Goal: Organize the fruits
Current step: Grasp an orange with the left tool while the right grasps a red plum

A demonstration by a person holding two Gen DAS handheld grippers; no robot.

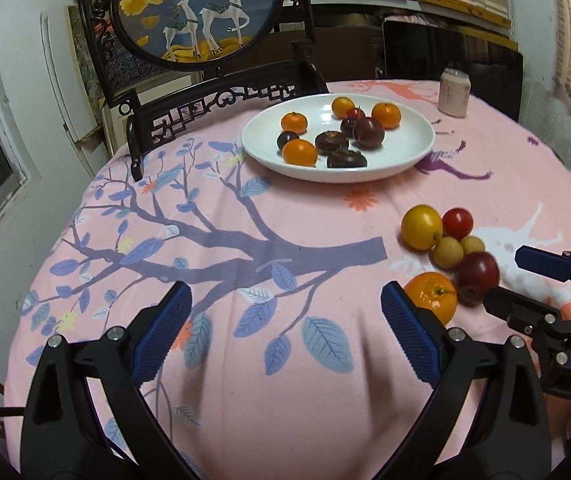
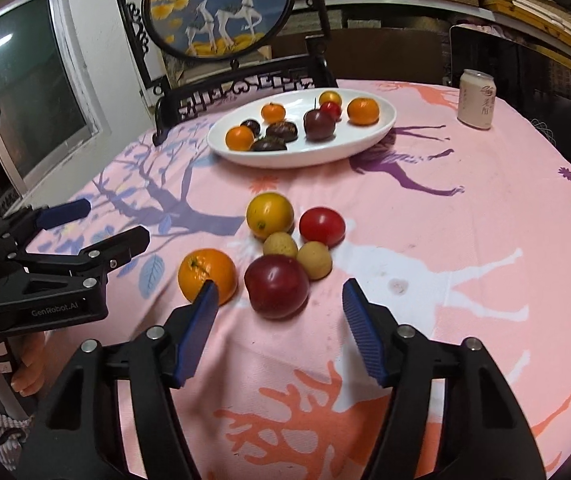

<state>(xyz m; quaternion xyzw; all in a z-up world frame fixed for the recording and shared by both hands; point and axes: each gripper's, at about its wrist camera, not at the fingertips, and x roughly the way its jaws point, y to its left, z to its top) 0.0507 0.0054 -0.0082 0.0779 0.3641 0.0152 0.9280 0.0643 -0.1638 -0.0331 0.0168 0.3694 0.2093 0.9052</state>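
The white plate [image 2: 365, 136] sits far back on the bench [image 2: 465, 220]. It holds small oranges, dark plums and a red tomato. More fruit lies loose in a little bunch near the right gripper [image 2: 281, 312], with a big plum [image 2: 277, 286] just ahead of it. Both the right and left gripper [image 1: 285, 312] are wide apart and hold nothing.

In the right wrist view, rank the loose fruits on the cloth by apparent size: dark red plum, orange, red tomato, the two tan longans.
1. Dark red plum and orange: similar, both nearest the camera, so unranked.
2. Red tomato.
3. Two tan longans: alike.
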